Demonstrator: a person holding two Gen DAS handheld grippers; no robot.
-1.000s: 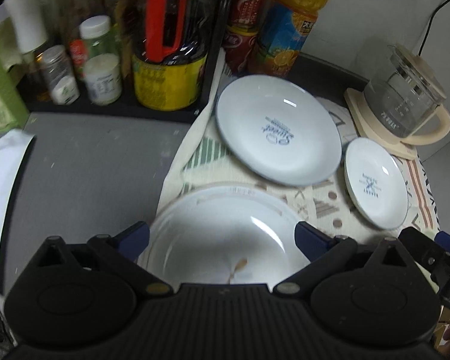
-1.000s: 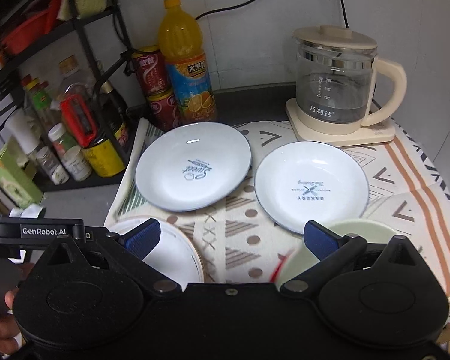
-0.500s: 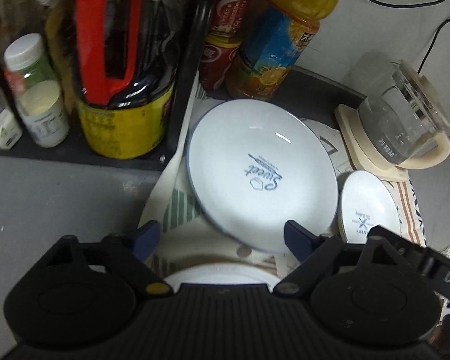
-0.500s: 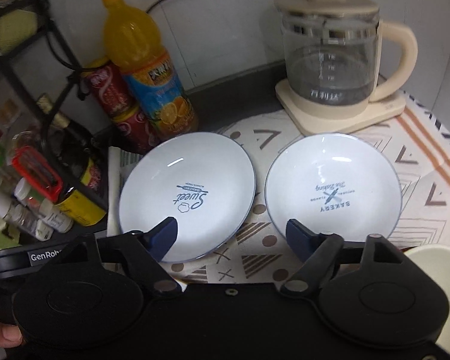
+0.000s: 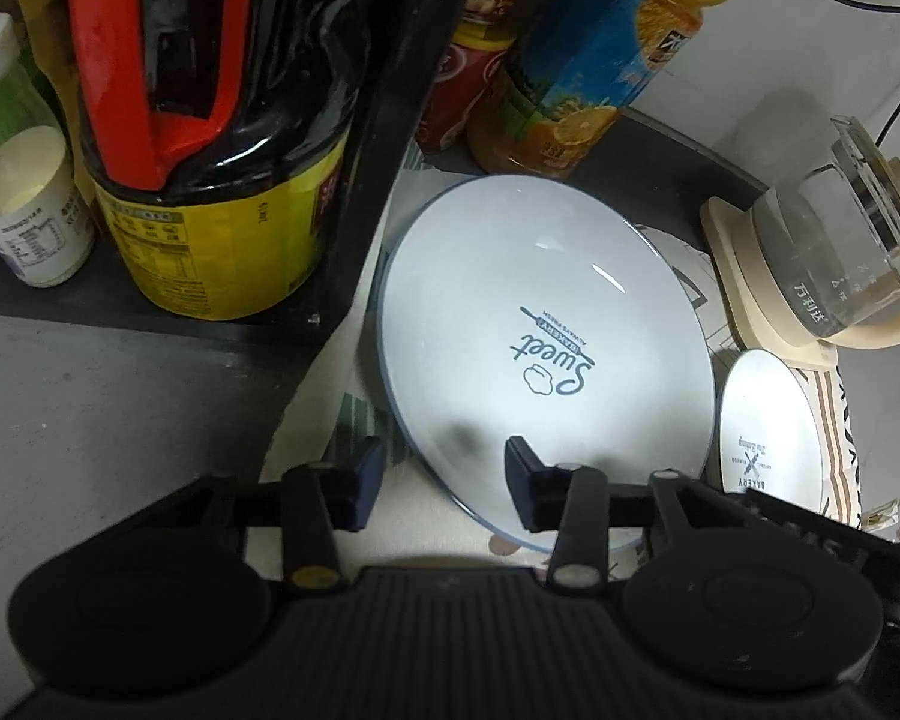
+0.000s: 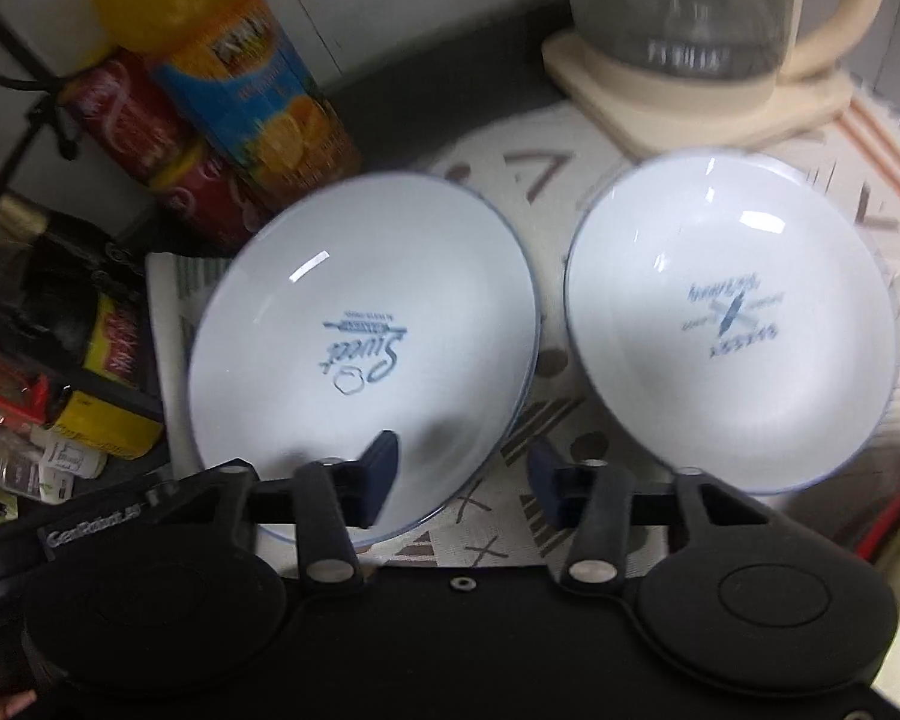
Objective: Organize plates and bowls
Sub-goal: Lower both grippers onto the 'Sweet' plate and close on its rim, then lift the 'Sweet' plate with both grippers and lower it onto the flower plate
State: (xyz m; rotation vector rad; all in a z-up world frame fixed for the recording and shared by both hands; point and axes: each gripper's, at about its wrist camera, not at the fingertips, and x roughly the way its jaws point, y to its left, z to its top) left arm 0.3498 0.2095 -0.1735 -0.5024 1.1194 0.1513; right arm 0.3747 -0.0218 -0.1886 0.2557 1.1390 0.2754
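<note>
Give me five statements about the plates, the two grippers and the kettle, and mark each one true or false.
1. The Sweet plate and the Bakery plate lie side by side on the patterned cloth. True.
2. The two plates are stacked. False: they lie apart, with cloth between them.
3. The left gripper straddles the near rim of the Sweet plate, one finger over the plate, one outside it. True; its jaws have just been closing, with no pinch visible.
4. The right gripper holds the Bakery plate. False: it straddles the Sweet plate's right rim, and its jaws have just been closing.
5. The glass kettle stands on the Sweet plate. False: it sits on its own base behind the plates.
</note>
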